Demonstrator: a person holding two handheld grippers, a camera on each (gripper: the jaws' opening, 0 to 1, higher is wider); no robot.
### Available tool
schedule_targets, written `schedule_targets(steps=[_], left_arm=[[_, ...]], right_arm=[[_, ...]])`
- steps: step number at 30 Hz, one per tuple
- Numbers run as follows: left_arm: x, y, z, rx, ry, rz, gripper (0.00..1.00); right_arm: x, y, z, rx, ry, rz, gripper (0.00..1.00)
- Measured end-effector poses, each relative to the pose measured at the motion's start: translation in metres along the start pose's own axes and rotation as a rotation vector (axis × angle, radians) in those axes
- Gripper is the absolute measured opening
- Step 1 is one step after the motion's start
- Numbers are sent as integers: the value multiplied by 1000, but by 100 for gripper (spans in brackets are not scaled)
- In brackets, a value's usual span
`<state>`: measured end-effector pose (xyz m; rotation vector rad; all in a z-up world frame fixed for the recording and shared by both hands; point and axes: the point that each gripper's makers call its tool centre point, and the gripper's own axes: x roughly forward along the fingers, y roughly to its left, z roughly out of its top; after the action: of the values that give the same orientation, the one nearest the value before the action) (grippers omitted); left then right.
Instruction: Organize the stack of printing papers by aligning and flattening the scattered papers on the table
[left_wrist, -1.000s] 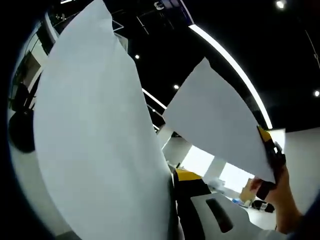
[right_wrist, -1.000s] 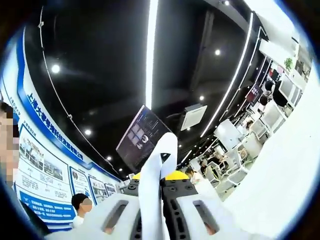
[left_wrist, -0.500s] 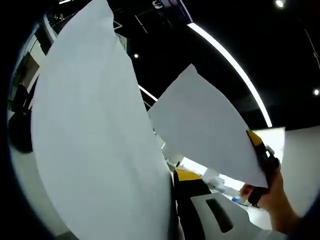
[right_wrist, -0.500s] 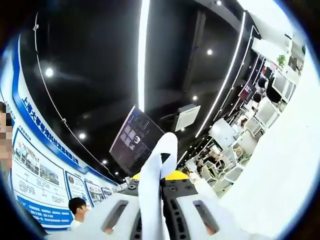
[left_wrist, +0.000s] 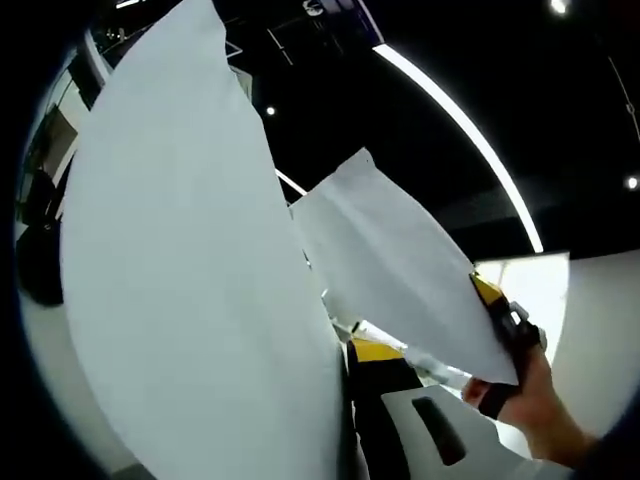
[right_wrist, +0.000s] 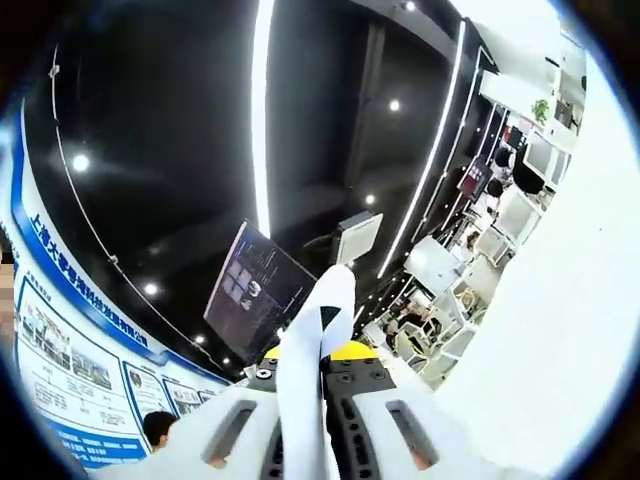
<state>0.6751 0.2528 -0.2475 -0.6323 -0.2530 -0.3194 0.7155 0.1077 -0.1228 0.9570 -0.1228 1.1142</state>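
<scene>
My left gripper (left_wrist: 352, 410) is shut on the lower edge of a big white sheet of paper (left_wrist: 190, 280), which stands up and covers the left half of the left gripper view. A second white sheet (left_wrist: 400, 265), slightly bowed, hangs to its right with one corner close to the big sheet. My right gripper (left_wrist: 497, 310), yellow and black, pinches that sheet's lower right edge, with a hand (left_wrist: 525, 400) below it. In the right gripper view this sheet (right_wrist: 325, 320) stands edge-on between the shut jaws of the right gripper (right_wrist: 310, 375). A broad white paper surface (right_wrist: 560, 300) lies at the right.
Both views point up at a black ceiling with a long light strip (left_wrist: 460, 125) and spot lights. A dark hanging screen (right_wrist: 250, 290), a wall with blue posters (right_wrist: 70, 400) and office desks with monitors (right_wrist: 500, 210) show beyond. A person (right_wrist: 160, 428) stands low left.
The right gripper and hand have moved left and down in the left gripper view, bringing their sheet closer to the big sheet and bowing it. The right gripper view has tilted slightly.
</scene>
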Motion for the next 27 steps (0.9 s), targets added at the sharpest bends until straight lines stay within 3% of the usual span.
schedule_targets(steps=[27], left_arm=[[-3, -12, -4, 16, 13, -4, 8]], right_arm=[[-8, -40, -3, 60, -78, -44, 0]])
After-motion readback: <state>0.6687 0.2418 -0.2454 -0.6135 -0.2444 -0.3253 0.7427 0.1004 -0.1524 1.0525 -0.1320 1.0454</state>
